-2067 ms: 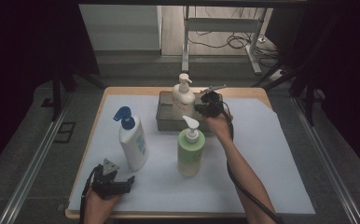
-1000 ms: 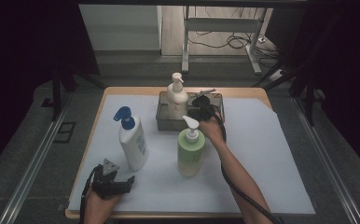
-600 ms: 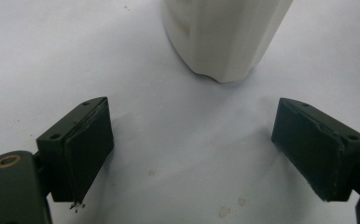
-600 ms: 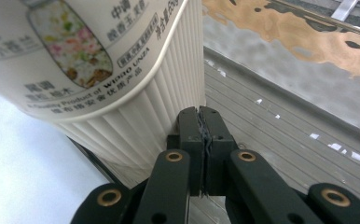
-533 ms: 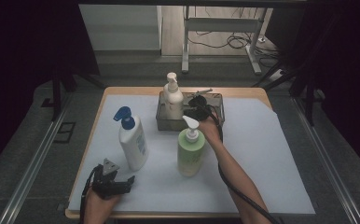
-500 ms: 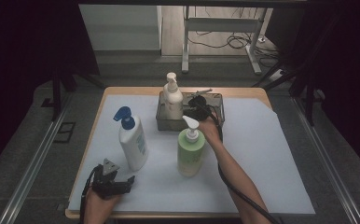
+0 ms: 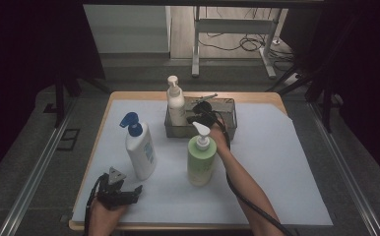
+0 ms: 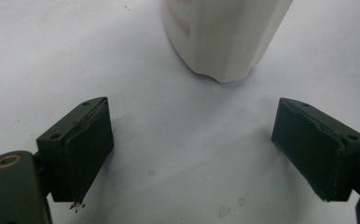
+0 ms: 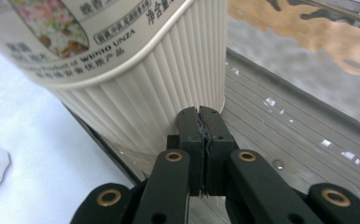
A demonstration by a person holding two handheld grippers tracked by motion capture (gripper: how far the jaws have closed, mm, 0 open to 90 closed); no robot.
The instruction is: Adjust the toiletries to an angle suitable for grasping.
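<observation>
High view: desk point(image 7: 296, 162) with white cover; grey metal tray point(image 7: 227, 129) at the far middle, cream pump bottle point(image 7: 175, 103) standing in its left end. Right gripper point(image 7: 198, 112) reaches into the tray just right of that bottle. Green pump bottle point(image 7: 201, 157) stands in front of the tray, against the right forearm; blue-capped white bottle point(image 7: 140, 150) left of it. Left gripper point(image 7: 129, 194) rests near the front-left edge, just short of the blue-capped bottle. Left gripper view: jaws spread wide, nothing between them, white bottle base point(image 8: 225, 37) just ahead, not touching. Right gripper view: jaws pressed together, empty, tips right beside the ribbed cream bottle wall point(image 9: 169, 88), over the tray floor point(image 9: 285, 135).
</observation>
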